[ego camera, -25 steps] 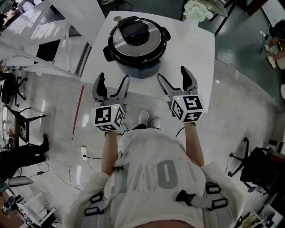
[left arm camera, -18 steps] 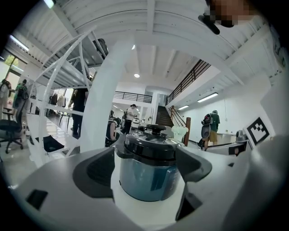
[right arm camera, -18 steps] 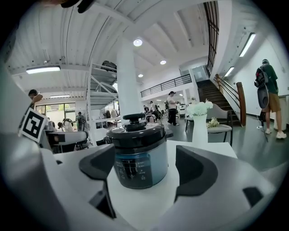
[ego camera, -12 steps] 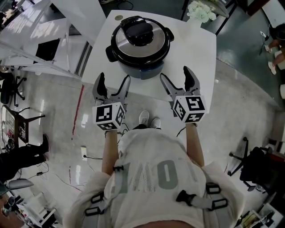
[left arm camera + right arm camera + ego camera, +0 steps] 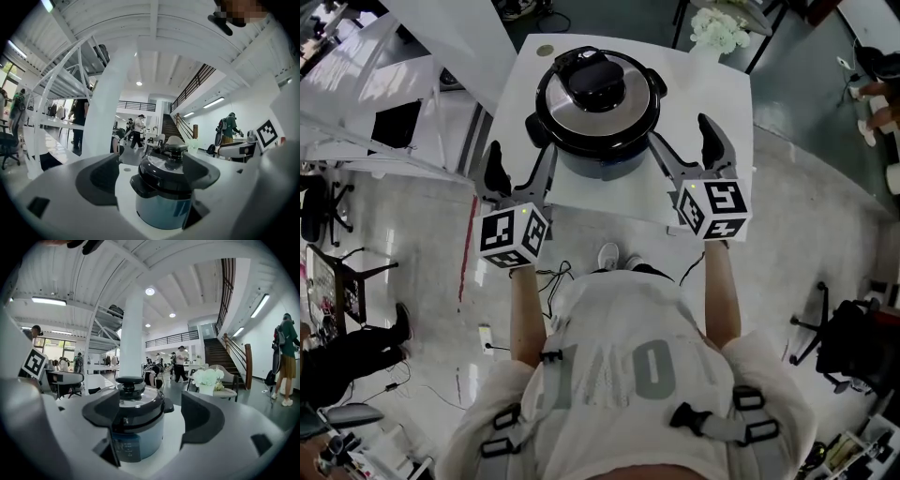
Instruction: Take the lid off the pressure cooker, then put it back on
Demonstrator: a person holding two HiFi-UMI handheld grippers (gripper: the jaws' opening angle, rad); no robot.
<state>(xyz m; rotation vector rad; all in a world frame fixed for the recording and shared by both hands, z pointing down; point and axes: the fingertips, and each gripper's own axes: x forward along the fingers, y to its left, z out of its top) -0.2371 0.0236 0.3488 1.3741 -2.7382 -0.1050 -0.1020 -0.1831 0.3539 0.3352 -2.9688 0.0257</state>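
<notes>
The pressure cooker (image 5: 598, 141) stands on the white table (image 5: 722, 103), with its steel lid (image 5: 598, 92) and black knob seated on top. My left gripper (image 5: 522, 167) hovers at the table's near edge, just short of the cooker's left side. It is open, its jaws have just widened a little, and nothing is between them. My right gripper (image 5: 684, 145) is open over the near right of the table, beside the cooker and apart from it. In the left gripper view the cooker (image 5: 164, 201) sits ahead between the jaws. The right gripper view shows the lid (image 5: 136, 401) ahead, slightly left.
A vase of white flowers (image 5: 717, 25) stands at the table's far right corner. A small round disc (image 5: 546, 49) lies at the far left. White racks (image 5: 384, 103) stand to the left of the table. Office chairs and people are around the room.
Both grippers have moved forward and up from in front of the table to its near edge, now flanking the cooker's front. The cooker and lid have not moved.
</notes>
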